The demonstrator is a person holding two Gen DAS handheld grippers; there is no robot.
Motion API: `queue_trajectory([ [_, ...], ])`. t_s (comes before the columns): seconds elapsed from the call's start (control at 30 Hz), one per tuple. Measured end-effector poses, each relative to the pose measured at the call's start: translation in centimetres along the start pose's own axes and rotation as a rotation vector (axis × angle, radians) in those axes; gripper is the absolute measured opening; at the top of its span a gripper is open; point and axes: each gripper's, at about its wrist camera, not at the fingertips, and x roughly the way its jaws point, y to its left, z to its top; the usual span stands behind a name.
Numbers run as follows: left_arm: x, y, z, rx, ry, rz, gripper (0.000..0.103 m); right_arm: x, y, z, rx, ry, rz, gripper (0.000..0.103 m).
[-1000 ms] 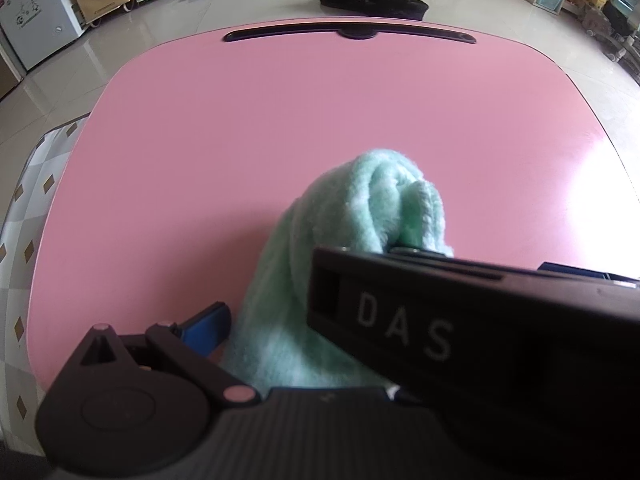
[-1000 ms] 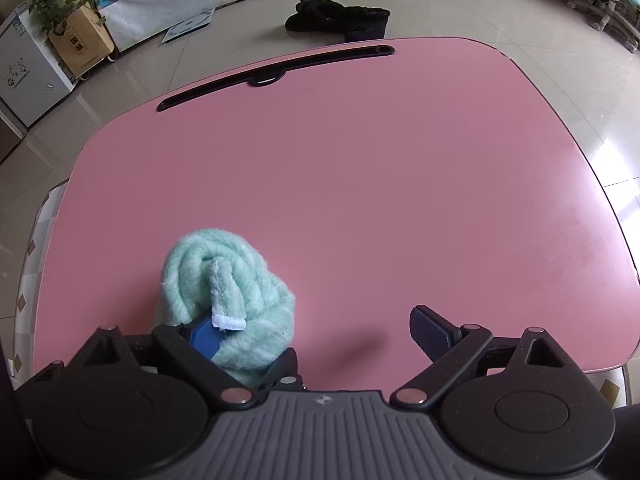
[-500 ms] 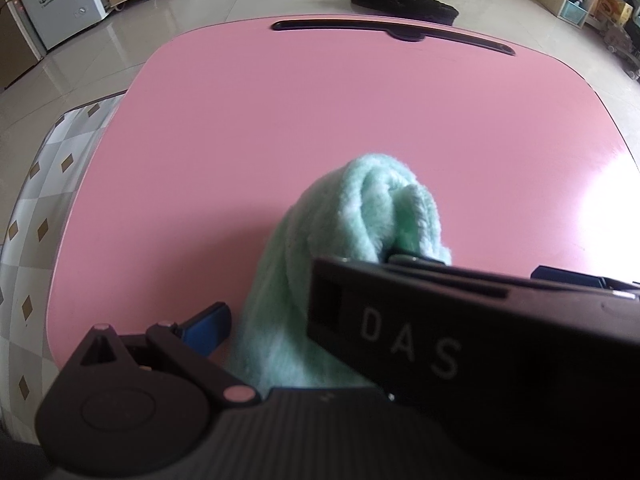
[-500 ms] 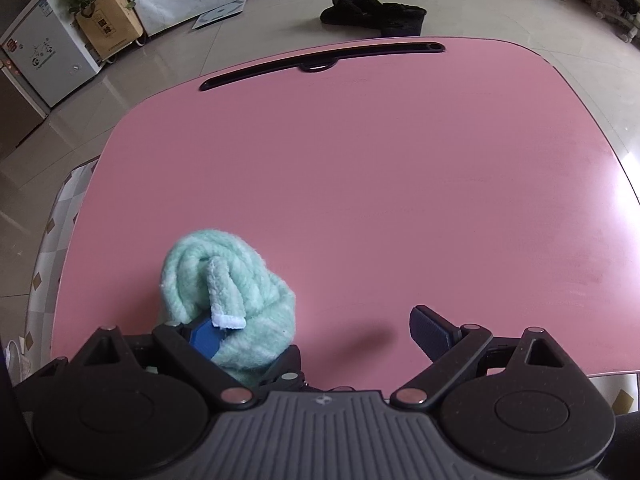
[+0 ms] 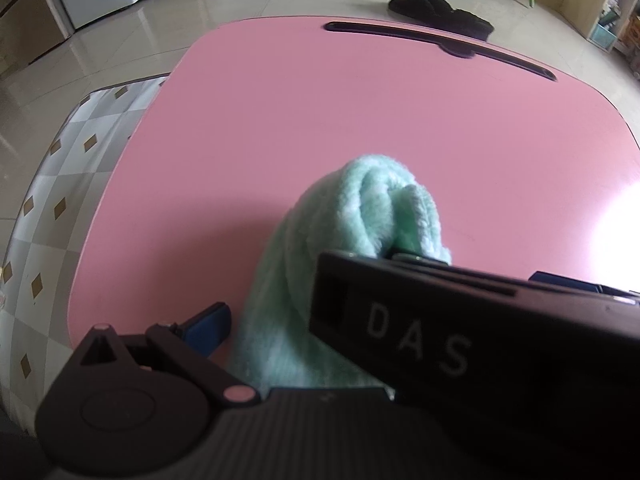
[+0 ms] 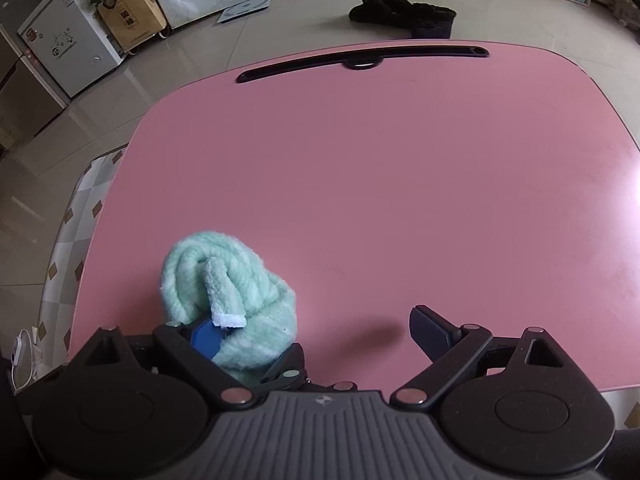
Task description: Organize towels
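A mint-green towel (image 5: 360, 216) is bunched into a rumpled heap near the front left of the pink table (image 5: 320, 112). My left gripper (image 5: 388, 304) is open, its blue fingers standing wide on either side of the heap. The right gripper's black body, marked DAS, crosses this view and hides most of the left gripper's right finger. In the right wrist view the towel (image 6: 224, 280) lies against and over the blue left finger (image 6: 204, 336) of my right gripper (image 6: 316, 328), which is open. Nothing lies between the towel and its black right finger (image 6: 432, 330).
A black slot (image 6: 360, 60) runs along the table's far edge. Black slippers (image 6: 400, 14) lie on the tiled floor beyond. A checkered cushion (image 5: 60, 184) adjoins the table's left side. A white cabinet (image 6: 68, 48) and a box with a plant (image 6: 128, 16) stand at the far left.
Both cameras have swung, so the table sits further right in each view. The towel keeps its place relative to both grippers. Neither gripper's opening has changed.
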Motion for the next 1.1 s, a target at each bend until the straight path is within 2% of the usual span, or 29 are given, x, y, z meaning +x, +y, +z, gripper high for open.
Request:
queue_trajectory([
  [0.3, 0.5, 1.3, 0.8, -0.044, -0.019, 0.017, 0.103, 0.8, 1.5, 0.8, -0.04, -0.006, 0.033, 0.094],
  [1.1, 1.8, 2.1, 3.6, -0.083, -0.055, 0.035, 0.103, 2.6, 2.3, 3.6, 0.012, 0.006, 0.055, 0.094],
])
